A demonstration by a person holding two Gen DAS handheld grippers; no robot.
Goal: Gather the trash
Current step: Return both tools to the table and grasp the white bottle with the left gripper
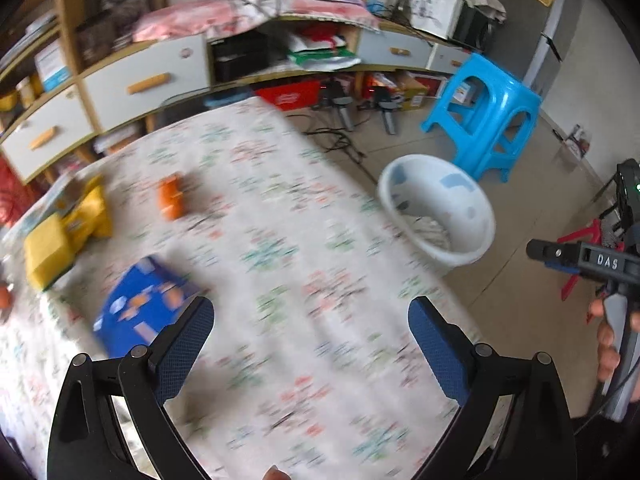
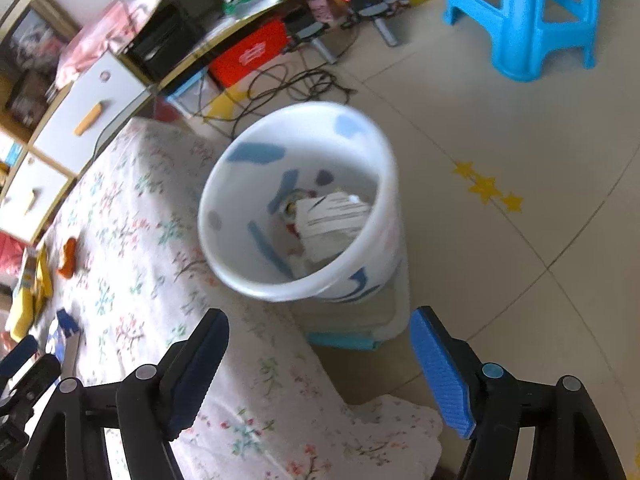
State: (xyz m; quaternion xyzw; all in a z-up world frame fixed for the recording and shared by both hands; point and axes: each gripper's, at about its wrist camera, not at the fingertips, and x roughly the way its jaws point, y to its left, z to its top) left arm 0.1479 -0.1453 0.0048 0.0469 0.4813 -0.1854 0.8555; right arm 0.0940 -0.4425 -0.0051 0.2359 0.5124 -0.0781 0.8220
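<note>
Both the left gripper [image 1: 310, 344] and the right gripper [image 2: 320, 356] stand wide apart with nothing between their pads. Crumpled paper [image 2: 336, 220] already lies in the white bin [image 2: 224, 184] on the floor beside the table's edge. Still left on the tablecloth [image 1: 280, 240], by my judgement, are an orange piece [image 1: 171, 200], a yellow packet [image 1: 86, 216] near the far-left edge, and a blue box [image 1: 140, 304].
</note>
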